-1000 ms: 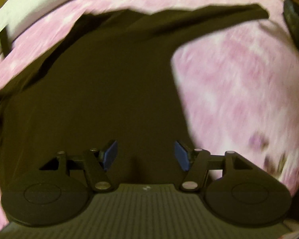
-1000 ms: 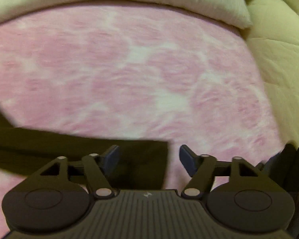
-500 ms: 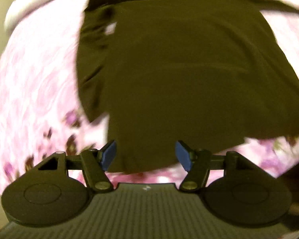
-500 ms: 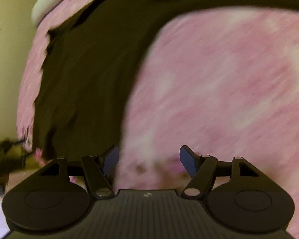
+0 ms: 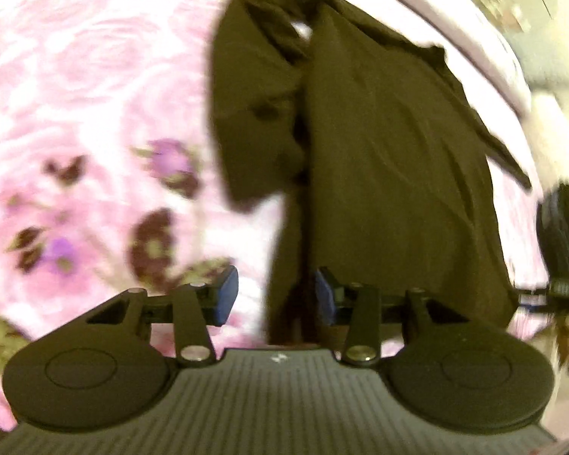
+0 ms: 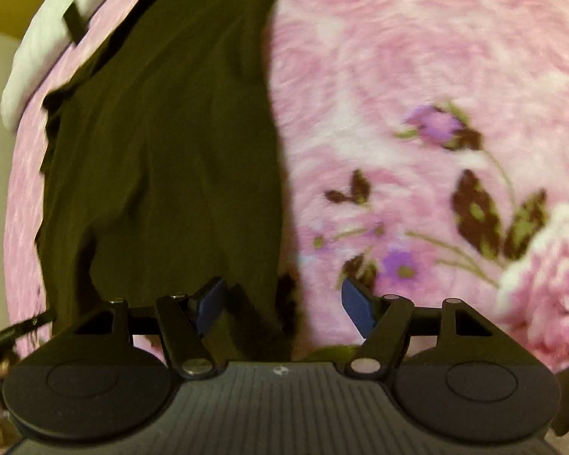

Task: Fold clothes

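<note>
A dark garment (image 5: 390, 159) lies spread on a pink flowered blanket (image 5: 76, 94), one sleeve (image 5: 254, 113) folded in along its left side. My left gripper (image 5: 276, 297) hovers over the garment's near corner. Its jaws are closing with the cloth's edge between them, and the left pad (image 5: 227, 295) stands clear of the cloth. In the right wrist view the same garment (image 6: 163, 151) fills the left half. My right gripper (image 6: 282, 299) stands open over its near right edge, the right pad (image 6: 354, 303) above the bare blanket (image 6: 417, 76).
A white mattress edge (image 5: 474, 38) runs behind the garment, and it shows as the white edge (image 6: 30, 60) at the upper left of the right wrist view. Each wrist view catches the other gripper at its rim: the right one (image 5: 561, 292), the left one (image 6: 7, 335).
Both grippers have swept across the bed to the garment's near edge, and the views have rolled. The left jaws have narrowed around the cloth's corner. The right jaws stay wide.
</note>
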Demonstrator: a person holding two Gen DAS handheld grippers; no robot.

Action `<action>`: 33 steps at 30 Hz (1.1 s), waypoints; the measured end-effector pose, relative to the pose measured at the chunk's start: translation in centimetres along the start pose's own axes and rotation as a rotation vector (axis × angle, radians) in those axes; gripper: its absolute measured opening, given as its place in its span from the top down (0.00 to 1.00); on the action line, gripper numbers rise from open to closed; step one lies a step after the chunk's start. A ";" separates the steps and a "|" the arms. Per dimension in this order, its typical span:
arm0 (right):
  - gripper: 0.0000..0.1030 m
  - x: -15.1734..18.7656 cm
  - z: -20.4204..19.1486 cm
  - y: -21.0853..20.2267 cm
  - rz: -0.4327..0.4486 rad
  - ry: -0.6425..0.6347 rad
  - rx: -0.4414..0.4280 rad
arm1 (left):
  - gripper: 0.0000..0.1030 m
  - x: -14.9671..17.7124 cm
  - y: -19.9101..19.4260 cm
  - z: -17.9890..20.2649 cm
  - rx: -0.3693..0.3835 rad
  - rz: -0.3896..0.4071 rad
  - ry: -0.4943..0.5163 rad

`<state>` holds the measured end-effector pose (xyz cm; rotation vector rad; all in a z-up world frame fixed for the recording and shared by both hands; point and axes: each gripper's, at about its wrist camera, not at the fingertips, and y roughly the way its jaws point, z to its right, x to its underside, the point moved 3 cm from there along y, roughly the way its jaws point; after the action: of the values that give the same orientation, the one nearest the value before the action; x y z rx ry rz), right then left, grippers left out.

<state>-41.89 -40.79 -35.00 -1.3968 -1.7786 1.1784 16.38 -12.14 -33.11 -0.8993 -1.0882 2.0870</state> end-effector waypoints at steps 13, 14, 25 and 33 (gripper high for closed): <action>0.48 1.5 0.7 1.4 0.018 -0.042 -0.127 | 0.73 0.8 3.9 5.7 -0.102 -0.148 0.288; 0.60 1.4 0.6 1.5 0.012 -0.048 -0.136 | 0.81 0.7 3.9 5.9 -0.112 -0.153 0.302; 0.98 -4.0 2.3 -5.4 -0.191 -0.218 -0.166 | 0.97 1.7 -2.5 5.4 0.014 -0.245 0.325; 0.96 -2.4 2.7 -0.9 -0.305 -0.333 -0.015 | 0.97 5.8 1.8 6.3 -0.034 -0.347 0.362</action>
<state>-43.88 -43.92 -35.22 -0.9283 -2.1408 1.2840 7.68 -11.33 -33.57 -0.9792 -1.0043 1.5561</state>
